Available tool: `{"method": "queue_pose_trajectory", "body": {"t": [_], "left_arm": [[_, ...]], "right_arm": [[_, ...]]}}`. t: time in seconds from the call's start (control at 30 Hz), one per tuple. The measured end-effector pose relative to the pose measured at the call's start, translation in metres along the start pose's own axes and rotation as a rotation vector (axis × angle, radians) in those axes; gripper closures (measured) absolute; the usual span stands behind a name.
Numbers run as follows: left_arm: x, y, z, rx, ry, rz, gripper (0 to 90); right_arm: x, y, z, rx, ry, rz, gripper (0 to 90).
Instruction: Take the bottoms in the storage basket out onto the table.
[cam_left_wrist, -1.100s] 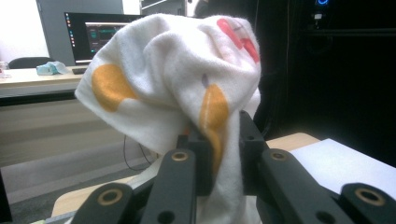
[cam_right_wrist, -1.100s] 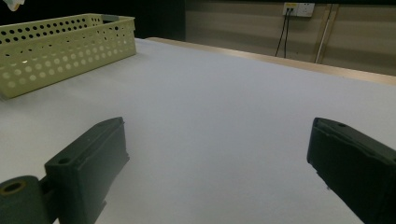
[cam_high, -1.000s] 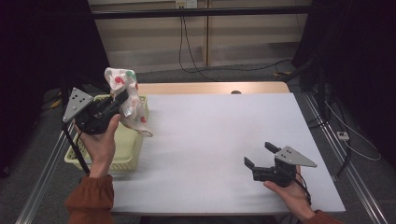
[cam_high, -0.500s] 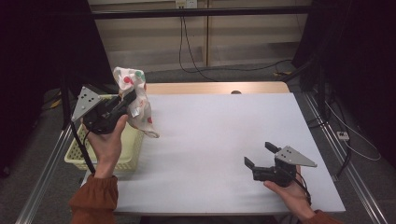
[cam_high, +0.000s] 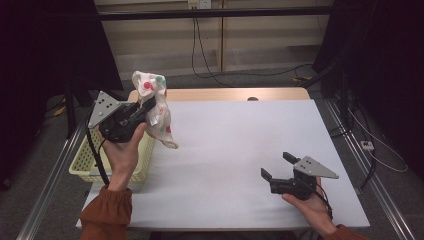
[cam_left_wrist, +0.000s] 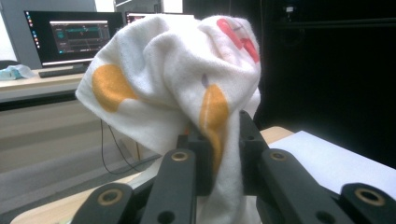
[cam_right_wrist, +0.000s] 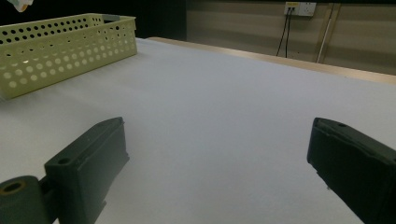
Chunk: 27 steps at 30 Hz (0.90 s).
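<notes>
Left gripper (cam_high: 148, 106) raised above the table's left edge, its 2 jaws pinched on a white cloth (cam_high: 156, 107) with red, green and orange spots; in the left gripper view the cloth (cam_left_wrist: 173, 79) is squeezed between the 2 black jaws, bunched up above them and trailing down below. From the high view the cloth hangs off the jaw tips, its lower end drooping over the edge of the white table (cam_high: 240, 150), clear of the surface as far as can be told. Yellow perforated basket (cam_high: 87, 162) sits at the table's left side, directly under the left hand (cam_high: 122, 152) and partly hidden by it; cloth is above and just to the right of the basket, not in it. Right gripper (cam_high: 278, 165) rests low over the table near the front right corner, well apart from cloth and basket, jaws spread wide with nothing between them; right gripper view shows bare table between the 2 jaws (cam_right_wrist: 219, 158) and the basket (cam_right_wrist: 60, 46) far off at upper left
</notes>
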<state>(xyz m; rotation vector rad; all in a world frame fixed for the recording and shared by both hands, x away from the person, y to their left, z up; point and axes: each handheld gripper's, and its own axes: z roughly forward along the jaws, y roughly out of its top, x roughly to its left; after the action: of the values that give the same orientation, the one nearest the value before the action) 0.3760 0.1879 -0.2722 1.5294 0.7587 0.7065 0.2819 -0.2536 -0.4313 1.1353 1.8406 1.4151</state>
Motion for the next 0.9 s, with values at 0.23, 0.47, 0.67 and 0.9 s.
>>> {"method": "queue_pose_trajectory", "body": {"t": [0.23, 0.47, 0.67, 0.9], "left_arm": [[-0.01, 0.005, 0.012, 0.003, -0.032, 0.017, 81.1], [-0.016, 0.004, 0.022, 0.003, -0.057, 0.011, 81.1], [-0.018, 0.005, 0.03, 0.02, -0.072, 0.026, 81.1], [-0.025, -0.001, 0.039, 0.041, -0.099, 0.036, 81.1]], "right_arm": [[0.0, 0.0, 0.0, -0.003, 0.001, -0.002, 4.8], [-0.001, 0.0, -0.001, -0.002, 0.001, -0.004, 4.8], [0.0, 0.0, 0.0, 0.0, 0.0, -0.002, 4.8], [0.0, 0.0, -0.001, -0.002, 0.0, -0.002, 4.8]]}}
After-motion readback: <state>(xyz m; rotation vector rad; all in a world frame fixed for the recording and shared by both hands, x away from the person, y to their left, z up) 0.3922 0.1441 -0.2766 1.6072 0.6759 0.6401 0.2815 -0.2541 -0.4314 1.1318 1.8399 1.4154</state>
